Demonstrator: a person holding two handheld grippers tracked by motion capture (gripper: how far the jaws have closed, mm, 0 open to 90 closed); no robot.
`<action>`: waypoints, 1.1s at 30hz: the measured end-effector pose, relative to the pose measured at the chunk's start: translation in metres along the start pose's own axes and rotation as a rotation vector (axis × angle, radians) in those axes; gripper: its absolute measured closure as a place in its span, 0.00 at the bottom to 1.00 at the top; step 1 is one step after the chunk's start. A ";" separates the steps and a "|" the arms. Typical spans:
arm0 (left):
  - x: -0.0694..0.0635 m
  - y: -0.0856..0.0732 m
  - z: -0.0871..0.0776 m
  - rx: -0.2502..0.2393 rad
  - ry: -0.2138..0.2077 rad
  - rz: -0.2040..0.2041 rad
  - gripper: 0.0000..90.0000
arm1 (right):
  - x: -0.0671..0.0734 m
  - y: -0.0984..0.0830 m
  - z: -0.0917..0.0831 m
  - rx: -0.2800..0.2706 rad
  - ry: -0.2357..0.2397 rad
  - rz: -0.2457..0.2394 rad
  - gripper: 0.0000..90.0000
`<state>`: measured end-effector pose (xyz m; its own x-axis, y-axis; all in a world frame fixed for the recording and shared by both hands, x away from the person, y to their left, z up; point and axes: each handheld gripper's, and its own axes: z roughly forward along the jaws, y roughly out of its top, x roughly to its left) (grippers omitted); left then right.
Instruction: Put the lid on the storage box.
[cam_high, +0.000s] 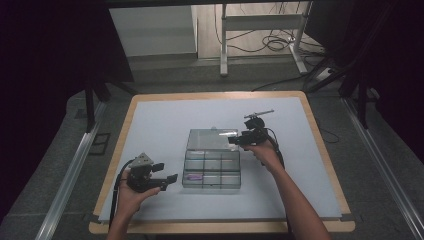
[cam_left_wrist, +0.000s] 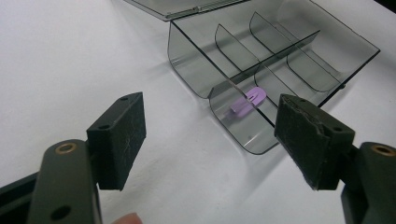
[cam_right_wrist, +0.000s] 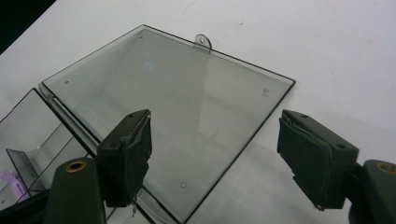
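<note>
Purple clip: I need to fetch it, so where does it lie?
The purple clip lies in the organizer box's near-left compartment in the high view, closest to the left gripper.

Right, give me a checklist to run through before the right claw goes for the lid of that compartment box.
1. Lid swung fully open, lying flat on the table: ok.
2. Right claw open, nothing between its jaws: ok.
3. Right claw lined up with the lid's free edge: ok, the jaws stand over its corner area.
4. Left claw open and clear of the compartment box: ok, it stands beside it, apart.
5. Purple piece lying inside a compartment, below the rim: ok.
6. Hinge sound enough to swing shut: cannot tell.
</note>
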<state>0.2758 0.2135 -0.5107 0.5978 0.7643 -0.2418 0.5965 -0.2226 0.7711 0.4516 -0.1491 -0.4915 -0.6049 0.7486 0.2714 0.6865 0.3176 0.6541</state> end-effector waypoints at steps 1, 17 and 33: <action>0.000 0.000 0.000 0.000 0.000 0.000 0.28 | -0.001 0.000 0.001 0.002 0.000 0.002 0.29; -0.001 0.000 0.001 0.003 -0.001 0.001 0.28 | -0.012 -0.004 0.016 0.055 0.029 0.084 0.29; -0.001 0.000 0.002 0.005 -0.001 0.004 0.28 | -0.014 -0.006 0.023 0.078 0.085 0.149 0.30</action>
<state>0.2760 0.2113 -0.5114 0.6006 0.7627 -0.2398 0.5971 -0.2284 0.7690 0.4653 -0.1483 -0.5160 -0.5236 0.7402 0.4219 0.7982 0.2531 0.5466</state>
